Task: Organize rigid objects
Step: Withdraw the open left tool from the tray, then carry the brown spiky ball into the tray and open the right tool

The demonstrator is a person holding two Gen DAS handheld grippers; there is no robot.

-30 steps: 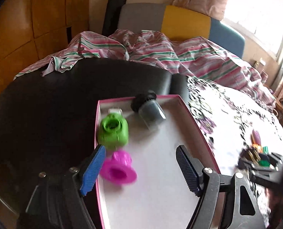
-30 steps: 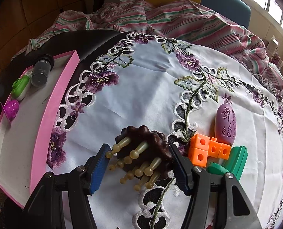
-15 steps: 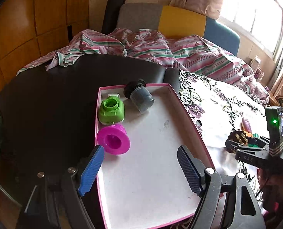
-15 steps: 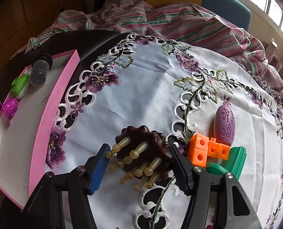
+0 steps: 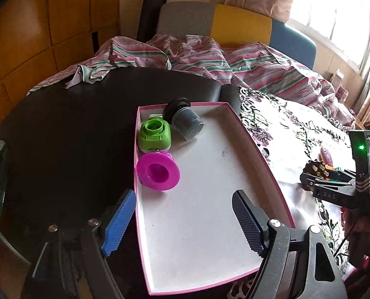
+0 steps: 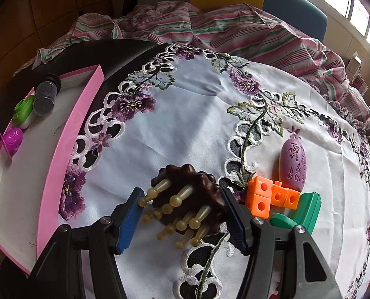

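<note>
My right gripper [image 6: 182, 218] is shut on a dark brown wooden massage comb [image 6: 187, 196] with cream pegs, held just above the white embroidered cloth [image 6: 185, 114]. Orange cubes [image 6: 269, 195], a purple egg-shaped case [image 6: 293, 165] and a green piece [image 6: 304, 211] lie to its right. My left gripper [image 5: 182, 221] is open and empty over the near part of the pink-rimmed tray [image 5: 259, 154]. In the tray's far left corner lie a magenta spool [image 5: 157, 173], a green round piece [image 5: 155, 137] and a grey jar [image 5: 185, 120]. The tray [image 6: 67, 134] also shows at the left of the right wrist view.
The tray sits on a dark round table [image 5: 72, 129]. A striped pink blanket [image 5: 209, 62] lies behind the table, before a grey, yellow and blue sofa back [image 5: 239, 25]. The right gripper with the comb [image 5: 317, 173] shows at the right of the left wrist view.
My left gripper has pulled back and up from the magenta spool, so more of the tray shows. My right gripper still holds the comb, almost unmoved.
</note>
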